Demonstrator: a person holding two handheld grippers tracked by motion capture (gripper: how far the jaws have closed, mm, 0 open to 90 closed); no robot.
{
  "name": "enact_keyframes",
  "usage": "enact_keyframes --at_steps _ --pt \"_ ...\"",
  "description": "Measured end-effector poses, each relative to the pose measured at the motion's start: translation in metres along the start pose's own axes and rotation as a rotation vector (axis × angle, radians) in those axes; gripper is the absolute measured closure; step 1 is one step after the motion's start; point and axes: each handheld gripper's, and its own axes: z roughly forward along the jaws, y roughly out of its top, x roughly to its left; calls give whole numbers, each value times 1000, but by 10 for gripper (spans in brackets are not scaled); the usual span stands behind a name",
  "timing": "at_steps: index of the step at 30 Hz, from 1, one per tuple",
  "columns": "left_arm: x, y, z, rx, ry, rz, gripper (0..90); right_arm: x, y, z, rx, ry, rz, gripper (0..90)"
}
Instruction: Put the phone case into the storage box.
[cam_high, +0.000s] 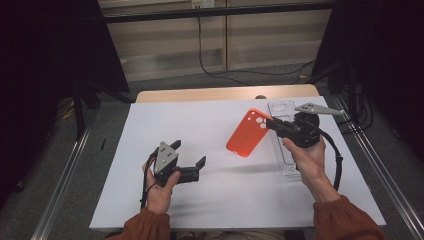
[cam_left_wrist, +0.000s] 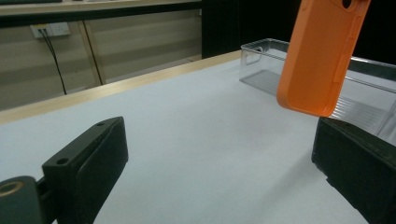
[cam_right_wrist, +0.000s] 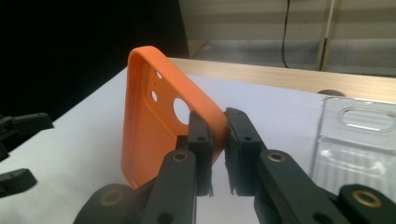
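Near the right edge of the white tabletop (cam_high: 220, 150), toward its far right corner, a clear plastic tray (cam_high: 286, 160) lies flat, long side running front to back; nothing can be seen inside it, and the right gripper view shows a slot-shaped cutout moulded into its end (cam_right_wrist: 366, 119). Just left of that tray, the right gripper (cam_high: 274, 125) is clamped on an orange phone case (cam_high: 248, 133), its jaws pinching the case wall beside the camera cutouts. The case (cam_right_wrist: 149, 135) is lifted clear of the tabletop and tilted, its open side toward the right gripper (cam_right_wrist: 219, 140), camera end nearest the jaws and the other end reaching left and toward the front edge. The person's right hand (cam_high: 307, 160) holds this gripper over the tray.

Toward the front left of the tabletop, the left gripper (cam_high: 192, 157) sits in the left hand (cam_high: 159, 190), jaws spread wide with nothing between them. From the left gripper view, the case (cam_left_wrist: 322, 56) hangs ahead, apart from the jaws, the tray (cam_left_wrist: 266, 60) behind it.
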Motion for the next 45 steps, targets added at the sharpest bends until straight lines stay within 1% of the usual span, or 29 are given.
enact_keyframes --at_steps 2,3,4,6,7,8,9,11,14,15,18,21,23,24,25,26,27,28,30,32,34,36,37,39,41,42,43,44,45 --pt "5 -2 -4 -1 9 -17 37 -2 1 -2 -5 -4 -7 808" --pt "7 -3 -5 -2 2 -42 37 -3 2 -3 -10 -9 -10 808" --pt "10 -4 -7 -3 3 -57 36 -4 3 -4 -15 -11 -9 808" --pt "13 -6 -12 -4 27 -31 36 -6 6 -5 -20 -20 -16 808" --pt "14 -7 -13 -7 28 -40 36 -7 8 -6 -23 -24 -20 808" --pt "16 -8 -15 -6 25 -40 36 -7 9 -6 -24 -30 -28 808" --pt "17 -9 -16 -5 32 -36 35 -7 10 -7 -28 -31 -32 808" --pt "19 -10 -19 -4 38 -24 35 -8 14 -9 -32 -48 -47 808" --pt "21 -12 -23 -16 44 -30 33 -9 19 -12 -42 -51 -55 808" --pt "22 -13 -25 -11 49 -30 33 -10 21 -13 -44 -53 -59 808" --pt "23 -14 -29 -10 50 -21 32 -11 25 -16 -52 -67 -71 808" --pt "24 -15 -33 -22 53 -18 31 -13 28 -18 -56 -76 -91 808" --pt "24 -16 -36 -29 68 -18 31 -14 30 -20 -57 -87 -106 808" --pt "25 -16 -38 -28 67 -11 31 -14 31 -21 -58 -93 -109 808" --pt "25 -17 -39 -27 63 -15 31 -16 31 -22 -60 -97 -119 808" --pt "25 -17 -40 -25 72 -21 31 -17 32 -22 -59 -99 -119 808" --pt "26 -18 -42 -16 81 -11 31 -18 33 -23 -64 -103 -119 808" --pt "26 -19 -42 -24 78 -24 31 -20 33 -24 -67 -107 -127 809" --pt "28 -20 -44 -23 86 -29 33 -22 35 -25 -66 -115 -128 809" --pt "30 -23 -48 -32 80 -39 41 -25 36 -26 -72 -122 -131 809" --pt "32 -25 -51 -33 84 -50 38 -28 38 -28 -77 -127 -145 809" --pt "34 -27 -54 -33 87 -50 36 -31 40 -29 -76 -136 -147 809" --pt "35 -27 -55 -38 93 -43 34 -32 41 -29 -76 -141 -148 809" --pt "36 -27 -59 -59 107 -48 30 -35 42 -30 -79 -147 -154 809" --pt "39 -29 -62 -54 108 -43 26 -38 44 -32 -77 -155 -159 809" --pt "39 -30 -62 -55 114 -48 26 -39 45 -32 -80 -159 -164 808" --pt "41 -31 -63 -48 116 -35 26 -40 45 -33 -82 -164 -168 809" --pt "41 -32 -64 -56 115 -42 26 -42 46 -34 -84 -170 -169 809" --pt "42 -32 -65 -52 116 -37 24 -43 47 -35 -82 -173 -171 809"
